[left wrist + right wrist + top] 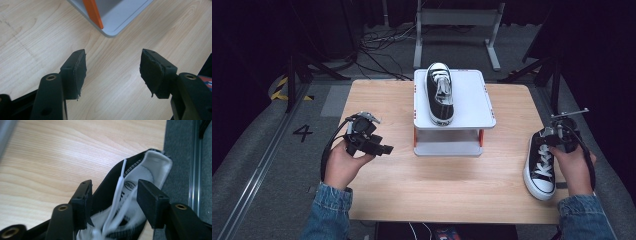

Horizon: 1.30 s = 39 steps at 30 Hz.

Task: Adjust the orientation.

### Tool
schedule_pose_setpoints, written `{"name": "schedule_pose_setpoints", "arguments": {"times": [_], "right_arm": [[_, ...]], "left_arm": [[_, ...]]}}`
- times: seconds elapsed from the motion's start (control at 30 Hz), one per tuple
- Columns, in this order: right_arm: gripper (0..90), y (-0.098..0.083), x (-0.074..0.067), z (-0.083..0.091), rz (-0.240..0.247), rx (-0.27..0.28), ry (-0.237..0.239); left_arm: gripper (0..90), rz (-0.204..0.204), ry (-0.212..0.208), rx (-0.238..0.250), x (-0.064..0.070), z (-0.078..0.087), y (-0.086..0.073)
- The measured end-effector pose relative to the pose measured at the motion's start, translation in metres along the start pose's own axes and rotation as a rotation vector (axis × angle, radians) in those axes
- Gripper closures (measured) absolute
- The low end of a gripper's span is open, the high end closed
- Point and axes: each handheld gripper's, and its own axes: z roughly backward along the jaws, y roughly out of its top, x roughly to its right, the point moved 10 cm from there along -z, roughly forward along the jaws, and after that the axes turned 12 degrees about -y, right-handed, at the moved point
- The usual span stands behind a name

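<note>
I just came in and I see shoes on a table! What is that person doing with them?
A person holds a grabbing tool in each hand. One black and white shoe already sits on top of a little white stand at the far middle of the wooden table. The right tool is over the second shoe at the table's right edge, its jaws apart around the shoe's opening, not squeezing it. The left tool hangs open over bare wood, holding nothing.
</note>
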Motion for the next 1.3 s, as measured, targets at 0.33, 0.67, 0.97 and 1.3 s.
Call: {"name": "schedule_pose_setpoints", "arguments": {"times": [0.33,0.67,0.97,1.3], "right_arm": [[80.5,0.006,-0.007,-0.018,-0.023,-0.072,0.057],[87.2,0.012,-0.073,0.031,0.204,0.041,0.168],[88.2,-0.024,-0.153,0.083,0.551,0.053,0.302],[59.5,-0.031,-0.125,0.091,0.436,0.06,0.302]], "left_arm": [[38.7,0.038,0.023,0.007,-0.004,0.009,-0.017],[38.7,0.019,0.004,0.011,-0.005,0.004,-0.005],[38.8,-0.024,-0.022,-0.005,-0.005,-0.009,0.012],[38.8,-0.048,-0.036,-0.017,-0.004,-0.018,0.023]]}}
